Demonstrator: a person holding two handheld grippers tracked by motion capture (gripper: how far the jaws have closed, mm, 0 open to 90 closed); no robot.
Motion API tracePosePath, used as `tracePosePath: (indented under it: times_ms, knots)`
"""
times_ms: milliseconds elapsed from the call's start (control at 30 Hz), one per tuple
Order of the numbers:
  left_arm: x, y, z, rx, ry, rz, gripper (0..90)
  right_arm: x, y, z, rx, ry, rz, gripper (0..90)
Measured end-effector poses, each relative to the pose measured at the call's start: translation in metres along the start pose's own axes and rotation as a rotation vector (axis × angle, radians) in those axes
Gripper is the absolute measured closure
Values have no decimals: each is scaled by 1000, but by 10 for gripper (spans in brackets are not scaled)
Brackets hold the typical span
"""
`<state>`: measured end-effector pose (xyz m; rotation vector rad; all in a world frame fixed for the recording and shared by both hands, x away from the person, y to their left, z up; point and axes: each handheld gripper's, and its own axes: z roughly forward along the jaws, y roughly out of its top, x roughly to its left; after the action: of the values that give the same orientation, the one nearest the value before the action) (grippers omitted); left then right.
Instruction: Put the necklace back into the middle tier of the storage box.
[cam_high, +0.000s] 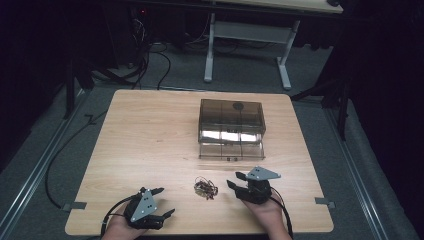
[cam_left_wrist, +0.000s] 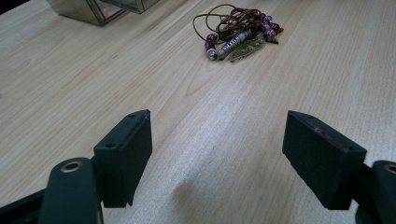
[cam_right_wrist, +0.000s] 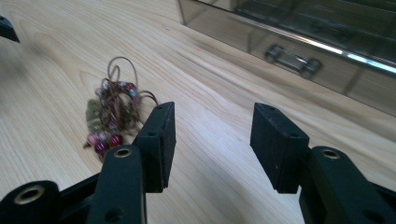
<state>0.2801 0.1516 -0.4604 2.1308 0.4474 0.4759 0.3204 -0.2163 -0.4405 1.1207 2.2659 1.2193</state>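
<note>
Beaded cord (cam_high: 206, 188) lies between both open grippers – bare wood around it

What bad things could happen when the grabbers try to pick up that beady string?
The beaded cord bracelet is a loose tangle, so the open right gripper might pinch just one loop, and the rest could dangle or slip. It may also snag on the open drawer front of the clear box. The open left gripper sits close, so the two could bump.
</note>
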Motion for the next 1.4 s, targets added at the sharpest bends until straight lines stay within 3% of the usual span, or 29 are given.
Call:
tracePosePath:
  times_ms: [333,467,700,800,967,1067,1100,1400]
  knots:
    - [0,0,0,4,8,0,243,23,13,26,37,77,-54,521]
    - [0,0,1,11,8,1,243,34,11,38,81,127,-56,473]
    - [0,0,1,9,9,2,243,44,10,48,109,144,-84,451]
    - [0,0,0,9,8,3,243,49,10,51,138,120,-127,462]
    - [-1,0,1,9,7,6,243,51,9,51,133,108,-131,651]
    - [-1,0,1,11,7,7,243,52,9,51,133,111,-130,688]
    - [-1,0,1,12,7,8,243,52,10,51,131,113,-126,757]
    - [-1,0,1,11,6,9,243,53,10,46,108,89,-143,807]
